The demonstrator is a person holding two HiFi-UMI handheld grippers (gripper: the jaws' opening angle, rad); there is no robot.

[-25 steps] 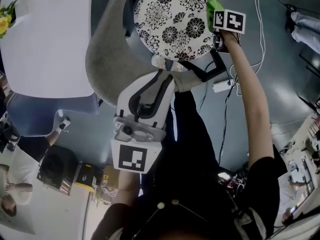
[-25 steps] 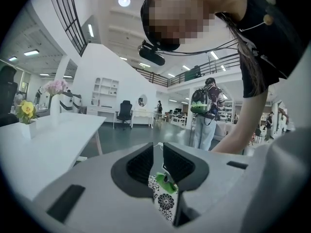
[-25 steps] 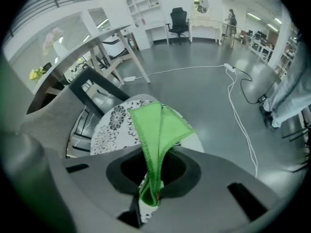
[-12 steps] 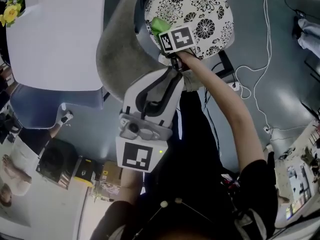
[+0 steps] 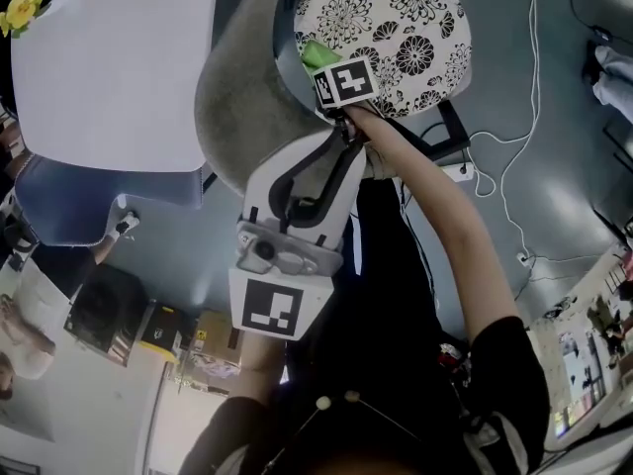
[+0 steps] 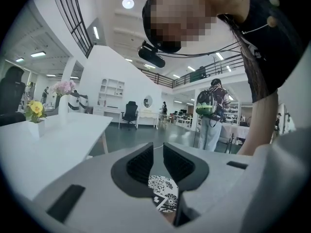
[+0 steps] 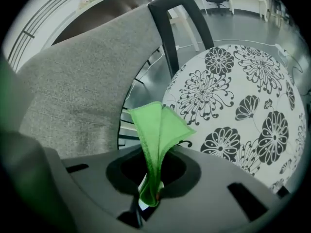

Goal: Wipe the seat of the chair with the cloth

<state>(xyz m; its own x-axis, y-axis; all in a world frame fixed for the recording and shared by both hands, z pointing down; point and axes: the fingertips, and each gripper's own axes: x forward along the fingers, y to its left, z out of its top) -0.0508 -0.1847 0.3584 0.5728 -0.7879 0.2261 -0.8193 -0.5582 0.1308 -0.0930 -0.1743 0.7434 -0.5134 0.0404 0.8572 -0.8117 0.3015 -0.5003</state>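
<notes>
The chair's round seat (image 5: 406,28), white with black flowers, lies at the top of the head view, and its grey curved back (image 5: 237,117) is to the left. My right gripper (image 5: 322,64) is shut on a folded green cloth (image 5: 316,53) at the seat's left near edge, close to the back. In the right gripper view the cloth (image 7: 155,130) sticks up from between the jaws of the right gripper (image 7: 151,178), over the seat (image 7: 233,96) and beside the back (image 7: 82,96). My left gripper (image 5: 339,154) hovers nearer me, off the seat. Its jaws (image 6: 158,152) stand almost together with nothing between them.
A white table (image 5: 109,57) with yellow flowers (image 5: 22,8) stands left of the chair. Cables (image 5: 514,137) and a power strip (image 5: 457,171) lie on the floor to the right. The chair's black frame post (image 7: 175,28) rises between back and seat. A person with a backpack (image 6: 211,115) stands far off.
My right gripper has carried the cloth across the seat from its right edge to its left near edge by the back. The left gripper has barely moved.
</notes>
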